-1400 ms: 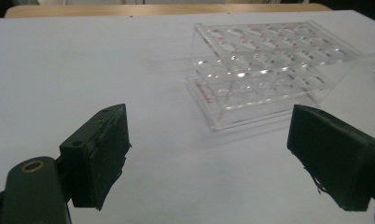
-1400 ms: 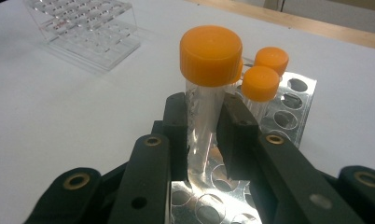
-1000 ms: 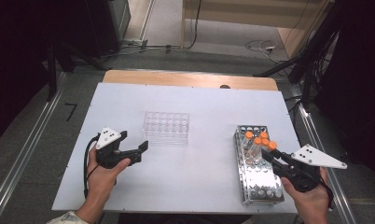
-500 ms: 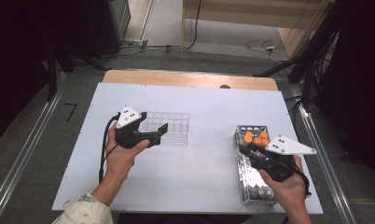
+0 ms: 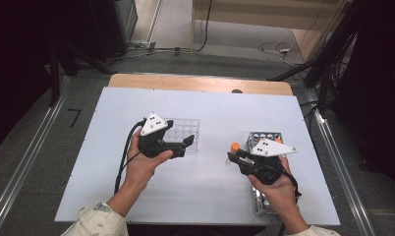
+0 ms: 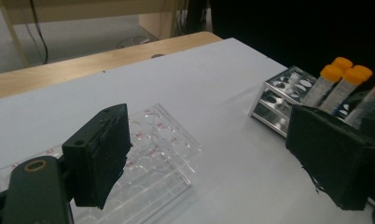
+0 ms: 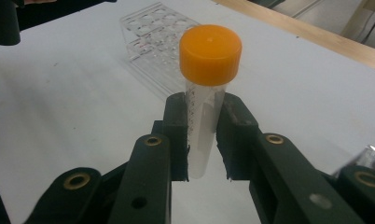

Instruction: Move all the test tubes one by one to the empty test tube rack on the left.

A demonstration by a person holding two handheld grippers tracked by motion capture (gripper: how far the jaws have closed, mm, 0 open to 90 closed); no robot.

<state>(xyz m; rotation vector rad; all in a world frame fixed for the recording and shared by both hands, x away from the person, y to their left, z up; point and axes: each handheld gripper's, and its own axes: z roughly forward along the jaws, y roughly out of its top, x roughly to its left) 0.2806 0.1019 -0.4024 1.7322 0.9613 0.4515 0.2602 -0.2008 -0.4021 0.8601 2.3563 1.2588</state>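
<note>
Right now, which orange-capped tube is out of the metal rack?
The orange-capped clear plastic tube clamped upright in the right gripper; the other orange-capped tubes stand in the metal rack.

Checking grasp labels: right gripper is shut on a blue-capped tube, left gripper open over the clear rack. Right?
Not quite: the cap is orange, not blue. The right gripper view shows the right gripper shut on an orange-capped tube, its fingers pressed on the clear barrel. The rest stands: the left gripper is open over the clear rack.
</note>
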